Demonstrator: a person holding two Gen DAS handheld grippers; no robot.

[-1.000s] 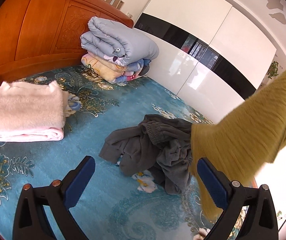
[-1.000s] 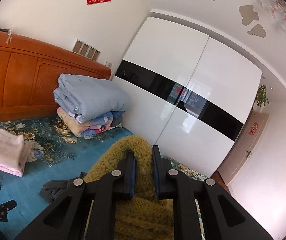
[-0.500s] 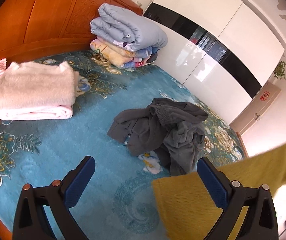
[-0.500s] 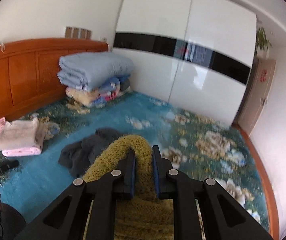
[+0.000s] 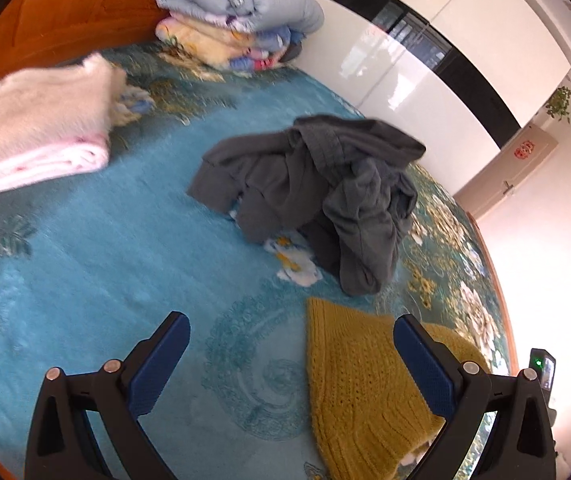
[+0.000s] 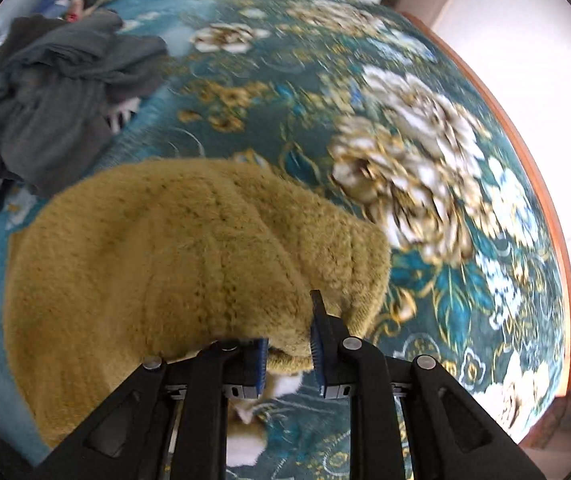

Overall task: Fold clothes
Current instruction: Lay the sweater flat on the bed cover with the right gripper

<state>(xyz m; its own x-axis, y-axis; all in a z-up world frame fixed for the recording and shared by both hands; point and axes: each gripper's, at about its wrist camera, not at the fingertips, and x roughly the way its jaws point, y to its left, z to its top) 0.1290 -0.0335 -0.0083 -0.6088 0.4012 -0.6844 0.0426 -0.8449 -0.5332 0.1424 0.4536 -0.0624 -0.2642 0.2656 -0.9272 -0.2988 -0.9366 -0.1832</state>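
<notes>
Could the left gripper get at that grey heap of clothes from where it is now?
Probably yes. The left gripper is open and empty, and only bare bedspread lies between it and the grey heap; the yellow sweater lies off to one side.

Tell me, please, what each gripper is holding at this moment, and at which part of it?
The right gripper pinches the mustard knit sweater at its near edge, with the sweater spread on the bed. The left gripper is open and holds nothing.

Bedroom: bed (image 5: 85,264), folded quilts (image 5: 237,4), wardrobe (image 5: 425,52)
</notes>
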